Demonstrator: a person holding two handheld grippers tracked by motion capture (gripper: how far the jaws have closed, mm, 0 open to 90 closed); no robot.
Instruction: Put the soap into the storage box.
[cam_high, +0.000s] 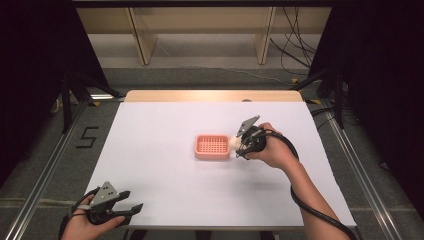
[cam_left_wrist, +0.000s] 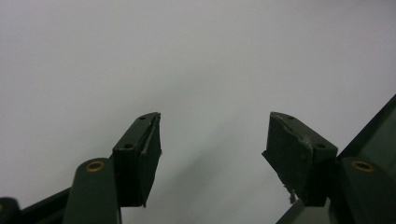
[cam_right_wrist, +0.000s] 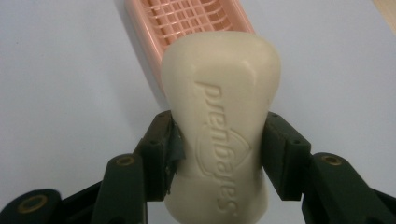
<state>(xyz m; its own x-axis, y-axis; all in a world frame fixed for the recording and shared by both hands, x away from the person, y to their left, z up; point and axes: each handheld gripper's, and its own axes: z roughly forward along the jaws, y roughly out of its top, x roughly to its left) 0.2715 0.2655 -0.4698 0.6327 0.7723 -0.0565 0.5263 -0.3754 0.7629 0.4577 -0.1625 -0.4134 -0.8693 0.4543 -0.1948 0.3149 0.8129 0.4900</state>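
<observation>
So the pink soap dish (cam_high: 212, 147) sits about mid-counter, a shallow plastic rectangle with rounded corners and a grid-slotted insert across its floor. Nothing is lying in it as far as I can see. The bar of soap (cam_right_wrist: 222, 121) isn't in the dish; it's clamped in the right gripper (cam_high: 239, 145), which hangs just at the dish's right end. In the right gripper view the two black jaws squeeze the bar at its narrower waist, and the far end of the bar hangs over the near end of the dish, covering part of the grid. Whether the soap actually touches the rim, can't tell.

The soap is cream-coloured, smooth and slightly waxy looking, pinched in the middle, with a raised logo and lettering that I can't read properly. Its lower end is cut off by the frame edge.

The left gripper (cam_high: 131, 207) is way off at the near left corner of the white counter (cam_high: 150, 165), jaws spread apart with nothing between them, over plain matte surface.
</observation>
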